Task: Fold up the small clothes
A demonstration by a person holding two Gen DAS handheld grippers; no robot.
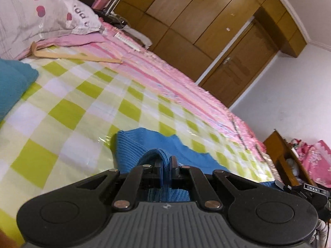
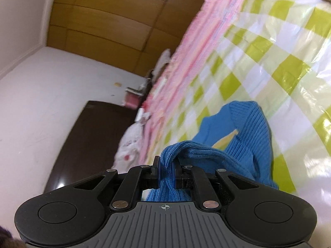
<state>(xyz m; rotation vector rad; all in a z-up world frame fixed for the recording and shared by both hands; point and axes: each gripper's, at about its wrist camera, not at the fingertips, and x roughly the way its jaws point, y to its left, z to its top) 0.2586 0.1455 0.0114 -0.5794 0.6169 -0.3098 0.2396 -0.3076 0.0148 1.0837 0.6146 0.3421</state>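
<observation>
Two black two-finger grippers hold one bright blue ribbed knit garment [image 1: 142,144] over a bed. In the left wrist view, going from left to right, a folded teal cloth [image 1: 14,82] lies at the left edge on the shiny green, white and pale yellow checked sheet [image 1: 68,107]. Behind it are a grey pillow with pink dots [image 1: 37,16] and a pale wooden clothes hanger [image 1: 72,55] lying flat on the sheet. In the middle, the left gripper [image 1: 166,165] has its jaws closed on a bunched fold of the blue garment, and the rest of the knit spreads on the sheet in front of it. Further right a pink striped blanket [image 1: 165,72] runs along the bed, with a brown wooden wardrobe [image 1: 196,16] behind.

In the right wrist view, a white wall and a dark brown panel [image 2: 86,140] are at the left. In the middle, the right gripper [image 2: 166,167] is clamped on a thick rope-like fold of the same garment. To the right, the knit hangs in a loop above the checked sheet.
</observation>
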